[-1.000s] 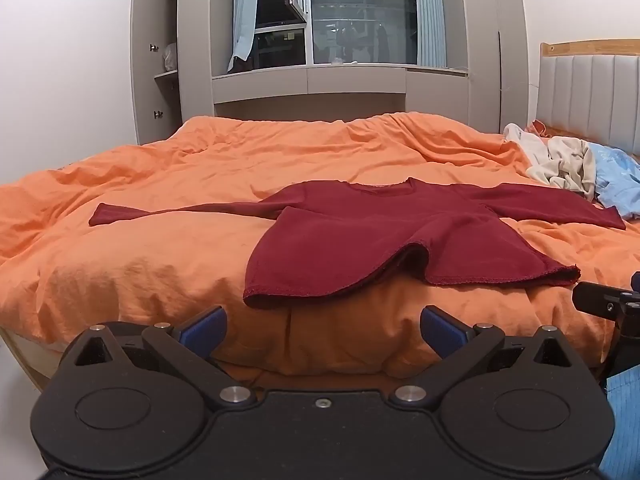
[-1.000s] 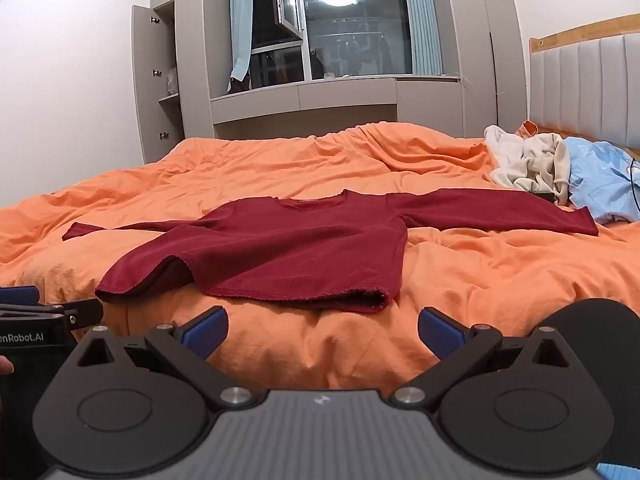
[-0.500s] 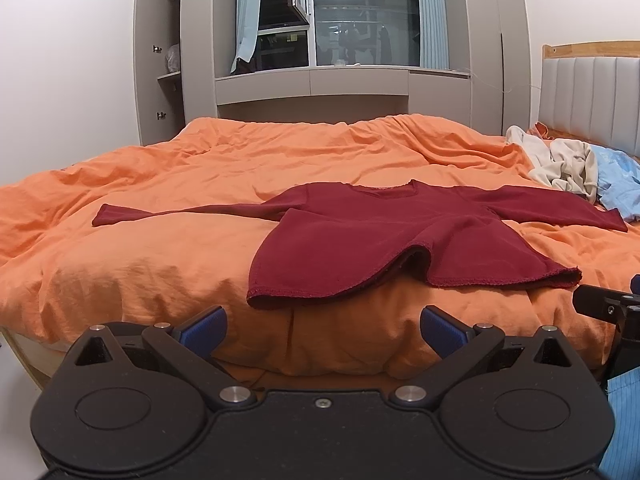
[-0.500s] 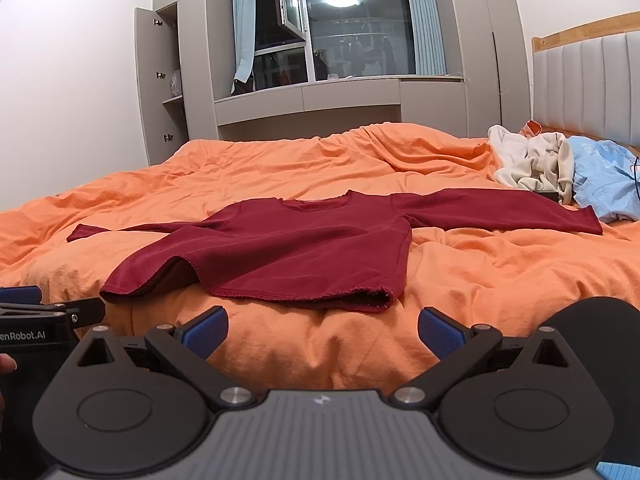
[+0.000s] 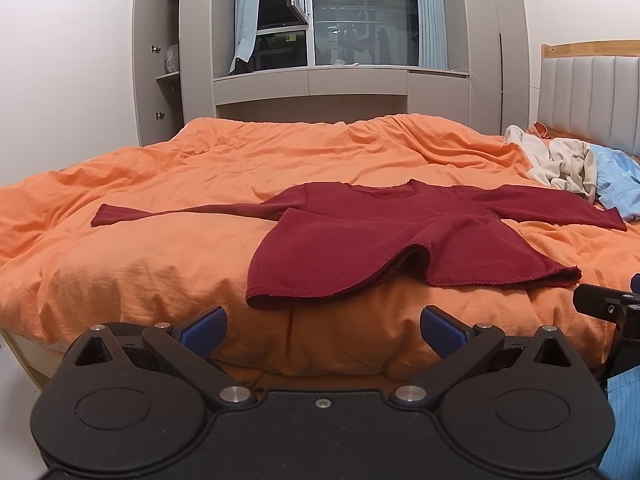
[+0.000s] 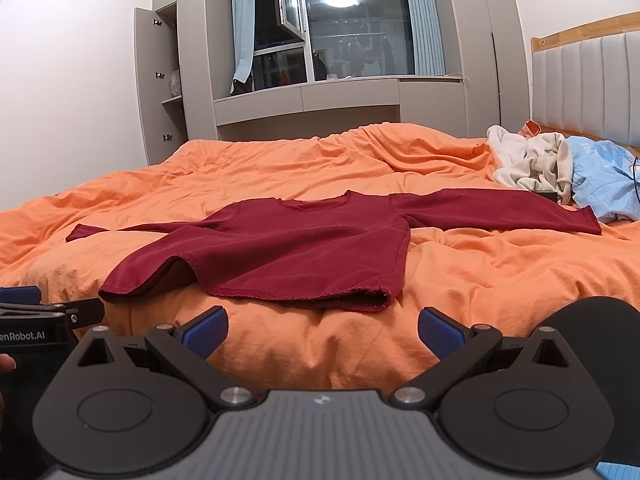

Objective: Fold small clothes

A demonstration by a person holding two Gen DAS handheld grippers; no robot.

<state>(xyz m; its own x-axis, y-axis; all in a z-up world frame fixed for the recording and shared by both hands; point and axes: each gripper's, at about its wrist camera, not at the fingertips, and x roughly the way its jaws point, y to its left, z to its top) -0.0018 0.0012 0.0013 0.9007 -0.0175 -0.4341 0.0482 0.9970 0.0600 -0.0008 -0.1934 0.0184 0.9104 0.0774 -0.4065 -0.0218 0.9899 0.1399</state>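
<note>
A dark red long-sleeved shirt (image 5: 380, 240) lies spread on the orange bed cover (image 5: 168, 264), sleeves stretched out to both sides, hem toward me with a raised fold in the middle. It also shows in the right wrist view (image 6: 296, 252). My left gripper (image 5: 322, 326) is open and empty, just short of the bed's near edge below the hem's left corner. My right gripper (image 6: 322, 326) is open and empty, below the hem's right corner. Neither touches the shirt.
A pile of cream clothes (image 6: 532, 164) and a light blue garment (image 6: 604, 176) lie at the right by the padded headboard (image 6: 588, 84). Grey cabinets and a window seat (image 5: 320, 88) stand behind the bed. The other gripper shows at each view's edge (image 6: 44, 328).
Both grippers have tilted or dropped slightly, so the bed and shirt sit a little lower in view. The shirt has not moved and both grippers stay open.
</note>
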